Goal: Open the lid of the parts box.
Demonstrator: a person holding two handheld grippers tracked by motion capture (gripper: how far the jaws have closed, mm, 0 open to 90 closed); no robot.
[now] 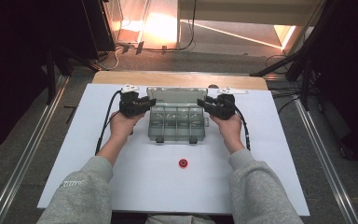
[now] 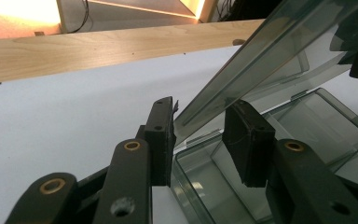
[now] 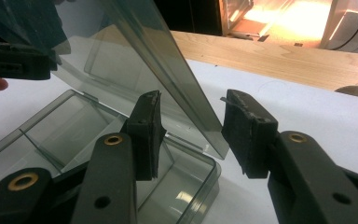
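Observation:
A clear smoky plastic compartment box (image 1: 177,126) stands at the middle of the white table, its hinged lid (image 1: 176,94) raised at the far side. My left gripper (image 1: 151,101) is at the lid's left end and my right gripper (image 1: 201,102) at its right end. In the left gripper view the lid (image 2: 270,60) slants up between the open jaws of the left gripper (image 2: 205,140), above the box's corner (image 2: 200,186). In the right gripper view the lid's lower corner (image 3: 214,140) sits between the right gripper's (image 3: 191,135) spread jaws, over the box (image 3: 74,135). Neither gripper's pads clamp the thin lid.
A small red round piece (image 1: 182,163) lies on the white tabletop (image 1: 98,168) nearer the person than the box. A wooden strip (image 1: 177,77) runs along the table's far edge. The person's grey sleeves come in from the bottom.

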